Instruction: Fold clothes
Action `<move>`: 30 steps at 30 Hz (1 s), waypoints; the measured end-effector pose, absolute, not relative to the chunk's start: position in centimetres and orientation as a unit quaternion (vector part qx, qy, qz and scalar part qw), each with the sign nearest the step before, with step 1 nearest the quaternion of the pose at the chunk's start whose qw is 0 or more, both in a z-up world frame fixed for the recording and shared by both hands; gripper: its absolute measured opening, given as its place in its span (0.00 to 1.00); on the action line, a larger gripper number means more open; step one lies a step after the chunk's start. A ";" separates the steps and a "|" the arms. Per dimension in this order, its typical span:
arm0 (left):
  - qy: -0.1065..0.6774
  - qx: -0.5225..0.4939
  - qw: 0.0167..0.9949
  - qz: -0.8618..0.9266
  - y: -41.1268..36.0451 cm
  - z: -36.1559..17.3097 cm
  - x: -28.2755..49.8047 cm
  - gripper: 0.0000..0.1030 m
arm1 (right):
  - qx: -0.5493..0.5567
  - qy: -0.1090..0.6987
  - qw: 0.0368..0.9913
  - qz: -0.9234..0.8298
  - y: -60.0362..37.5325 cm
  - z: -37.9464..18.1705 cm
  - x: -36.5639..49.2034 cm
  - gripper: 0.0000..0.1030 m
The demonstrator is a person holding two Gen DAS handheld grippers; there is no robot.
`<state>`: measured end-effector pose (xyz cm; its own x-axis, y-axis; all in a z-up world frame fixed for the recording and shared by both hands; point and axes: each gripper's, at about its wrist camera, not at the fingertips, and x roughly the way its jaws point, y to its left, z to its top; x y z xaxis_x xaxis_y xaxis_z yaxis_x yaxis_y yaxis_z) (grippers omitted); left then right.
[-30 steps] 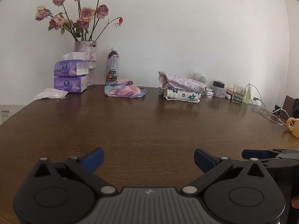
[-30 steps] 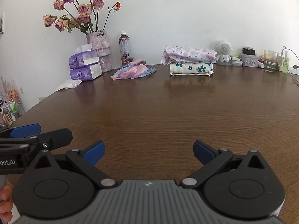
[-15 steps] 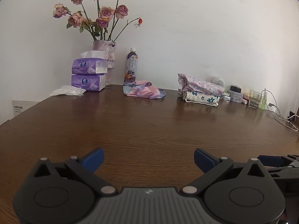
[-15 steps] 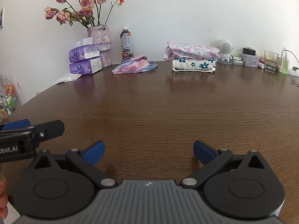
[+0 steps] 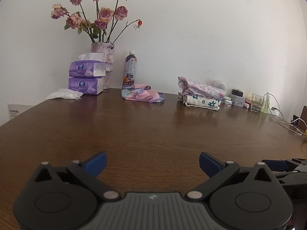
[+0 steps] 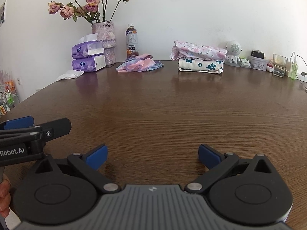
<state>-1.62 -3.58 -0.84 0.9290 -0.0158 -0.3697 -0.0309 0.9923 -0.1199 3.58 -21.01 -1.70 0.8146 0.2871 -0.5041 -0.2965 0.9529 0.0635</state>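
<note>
A crumpled pink, blue and purple garment (image 5: 142, 95) (image 6: 140, 66) lies unfolded at the far side of the brown wooden table (image 5: 153, 130) (image 6: 172, 107). To its right sits a stack of two folded floral clothes (image 5: 201, 96) (image 6: 199, 59). My left gripper (image 5: 153, 163) is open and empty, low over the near table. My right gripper (image 6: 152, 156) is open and empty, also low and near. Each gripper shows at the edge of the other's view, the right one (image 5: 284, 165) and the left one (image 6: 28, 132).
A vase of dried roses (image 5: 104, 61), two purple tissue packs (image 5: 86, 77), a loose tissue (image 5: 64, 94) and a tea bottle (image 5: 130, 69) stand far left. A white speaker (image 6: 233, 52), small boxes, a glass (image 6: 279, 65) and cables (image 5: 284, 118) crowd the far right.
The left view has swung so the far objects shift right and look nearer. The right gripper has edged forward a little. Both stay open and empty.
</note>
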 end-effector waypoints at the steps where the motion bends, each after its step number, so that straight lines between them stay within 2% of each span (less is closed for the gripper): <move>1: 0.192 -0.065 0.979 0.000 -3.5 -0.9 -1.5 1.00 | -0.008 0.259 0.954 0.151 -21.0 -1.7 3.5 1.00; 9: 0.240 -0.096 0.964 -0.068 -3.0 -0.7 0.1 1.00 | 0.016 0.246 0.962 0.118 -21.5 -1.7 3.2 1.00; 12: 0.224 -0.074 0.969 -0.073 -4.6 -0.3 0.7 1.00 | 0.048 0.245 0.963 0.103 -22.6 -1.7 3.5 1.00; 17: 0.192 -0.035 0.978 -0.077 -7.4 0.3 1.6 1.00 | 0.022 0.247 0.966 0.079 -24.4 -1.6 4.5 1.00; 21: 0.204 -0.063 0.973 -0.087 -8.9 -0.3 2.3 1.00 | 0.026 0.250 0.964 0.083 -26.3 -1.7 5.1 1.00; 30: 0.213 -0.057 0.973 -0.074 -9.4 -0.6 2.4 1.00 | 0.006 0.262 0.959 0.106 -26.3 -1.8 5.2 1.00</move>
<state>2.39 -9.41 -0.61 0.8983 -0.1679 -0.4060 0.1190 0.9825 -0.1430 5.17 -26.32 -1.76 0.8407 0.2063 -0.5006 -0.2003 0.9775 0.0664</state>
